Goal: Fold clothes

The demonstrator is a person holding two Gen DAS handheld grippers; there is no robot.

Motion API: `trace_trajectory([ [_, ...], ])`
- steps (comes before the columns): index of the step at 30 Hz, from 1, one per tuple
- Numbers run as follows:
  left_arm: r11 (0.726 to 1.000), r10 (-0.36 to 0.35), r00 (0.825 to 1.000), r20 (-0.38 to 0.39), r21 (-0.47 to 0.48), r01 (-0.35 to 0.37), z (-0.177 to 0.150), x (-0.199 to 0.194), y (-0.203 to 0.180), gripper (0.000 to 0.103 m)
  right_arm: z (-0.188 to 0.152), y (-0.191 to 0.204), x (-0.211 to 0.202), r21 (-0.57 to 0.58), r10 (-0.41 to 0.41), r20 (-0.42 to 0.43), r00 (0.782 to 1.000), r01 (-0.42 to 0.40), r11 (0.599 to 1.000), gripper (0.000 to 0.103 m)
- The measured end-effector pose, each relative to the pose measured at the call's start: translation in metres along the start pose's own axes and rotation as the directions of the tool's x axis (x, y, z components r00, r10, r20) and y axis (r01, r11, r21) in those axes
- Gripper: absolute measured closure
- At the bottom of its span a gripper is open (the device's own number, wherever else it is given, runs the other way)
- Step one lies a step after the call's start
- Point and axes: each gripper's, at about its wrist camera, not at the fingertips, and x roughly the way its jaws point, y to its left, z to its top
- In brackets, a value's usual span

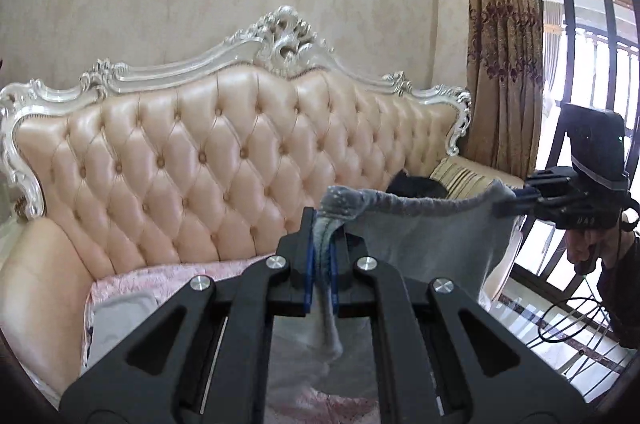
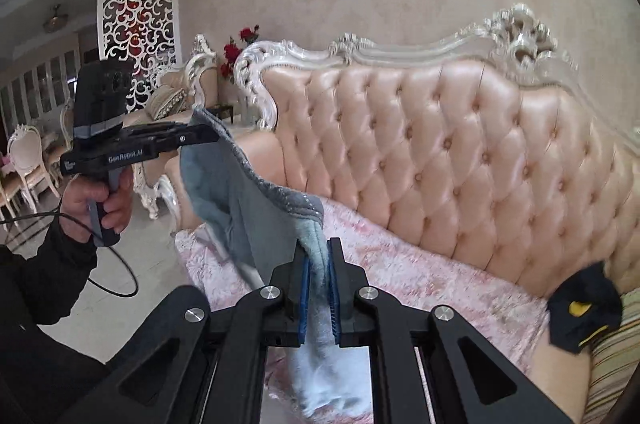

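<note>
Above the sofa seat, centre frame: grey garment (image 1: 420, 236) held aloft between two grippers.

The tufted, glossy leather sofa (image 1: 224, 159) with carved pale frame and pink textured seat cover (image 2: 420, 272) likely serves as the folding surface. The soft, fleecy garment hangs suspended, apparently for spreading before folding. The left gripper (image 1: 322, 264) and right gripper (image 2: 318, 288) are each clamped on one corner of its upper edge. A dark cloth (image 2: 584, 308) lies lower right.
</note>
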Motion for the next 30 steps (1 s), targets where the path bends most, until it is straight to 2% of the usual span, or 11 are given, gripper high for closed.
trace_trajectory([
  [6,1.0,0.025,0.998,-0.064,0.002,-0.025,0.026,0.054,0.02,0.096,0.053,-0.039,0.015,-0.035,-0.106,-0.001,0.994,0.105,0.994,0.095],
  [10,0.997,0.06,0.969,-0.238,-0.032,-0.07,0.007,0.143,0.058,0.096,0.061,-0.091,0.101,-0.039,-0.185,-0.119,0.975,0.182,0.983,0.095],
  [13,0.99,0.107,0.914,-0.392,-0.044,-0.135,-0.037,0.23,0.096,0.096,0.039,-0.131,0.19,-0.037,-0.232,-0.24,0.943,0.23,0.973,0.095],
  [16,0.978,0.152,0.837,-0.525,-0.041,-0.203,-0.085,0.316,0.131,0.096,0.003,-0.164,0.273,-0.016,-0.255,-0.349,0.902,0.266,0.964,0.095],
  [19,0.967,0.174,0.782,-0.598,-0.045,-0.25,-0.132,0.377,0.154,0.096,-0.042,-0.189,0.354,-0.067,-0.331,-0.431,0.84,0.336,0.94,0.095],
  [22,0.951,0.135,0.743,-0.656,-0.124,-0.283,-0.172,0.41,0.177,0.094,-0.09,-0.215,0.411,-0.001,-0.288,-0.546,0.787,0.344,0.939,0.093],
  [24,0.936,0.105,0.716,-0.69,-0.175,-0.307,-0.198,0.431,0.192,0.082,-0.124,-0.228,0.426,0.122,-0.199,-0.594,0.779,0.332,0.935,0.091],
  [25,0.925,0.084,0.712,-0.698,-0.212,-0.317,-0.208,0.436,0.2,0.078,-0.134,-0.23,0.422,0.162,-0.174,-0.587,0.791,0.326,0.931,0.09],
  [26,0.909,0.06,0.72,-0.691,-0.26,-0.326,-0.214,0.433,0.208,0.067,-0.143,-0.231,0.418,0.199,-0.151,-0.578,0.802,0.318,0.927,0.085],
  [27,0.893,0.042,0.733,-0.679,-0.303,-0.332,-0.217,0.428,0.216,0.056,-0.147,-0.229,0.412,0.221,-0.139,-0.563,0.815,0.31,0.925,0.078],
  [30,0.844,-0.002,0.775,-0.632,-0.417,-0.337,-0.221,0.409,0.236,0.04,-0.153,-0.225,0.392,0.27,-0.127,-0.516,0.847,0.301,0.914,0.06],
])
